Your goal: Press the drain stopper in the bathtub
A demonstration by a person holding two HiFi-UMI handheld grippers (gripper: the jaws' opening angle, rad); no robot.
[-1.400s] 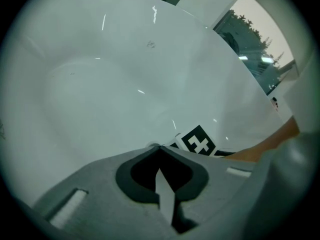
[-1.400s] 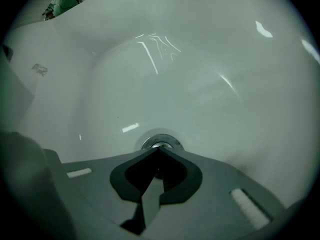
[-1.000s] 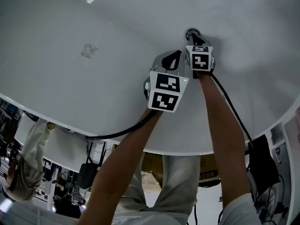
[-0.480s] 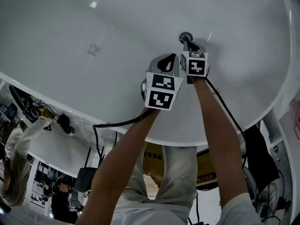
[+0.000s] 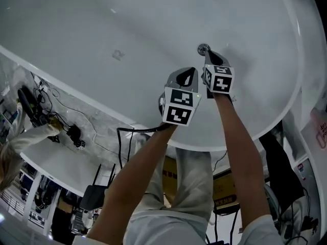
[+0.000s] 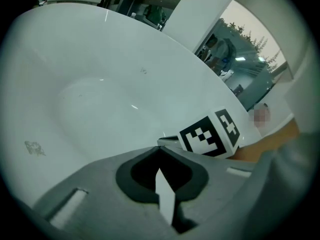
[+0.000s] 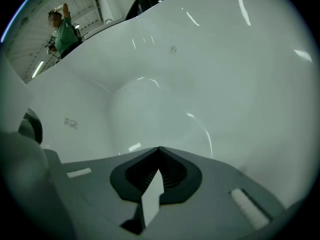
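right tongs (image 5: 209, 56) closed, empty, tip just beside drain stopper (image 5: 203, 48) in bathtub (image 5: 102, 24); contact unclear. left tongs (image 5: 188, 73) closed, empty, near, short of stopper.

The right gripper (image 7: 159, 151) points into the white bathtub (image 7: 215, 74), its jaws closed tip to tip with nothing between them. Glints of light streak the tub's curved wall, and a small grey mark (image 7: 70, 123) sits on its left side. Beyond the rim, at top left, stands a person (image 7: 61, 31) in a green top.
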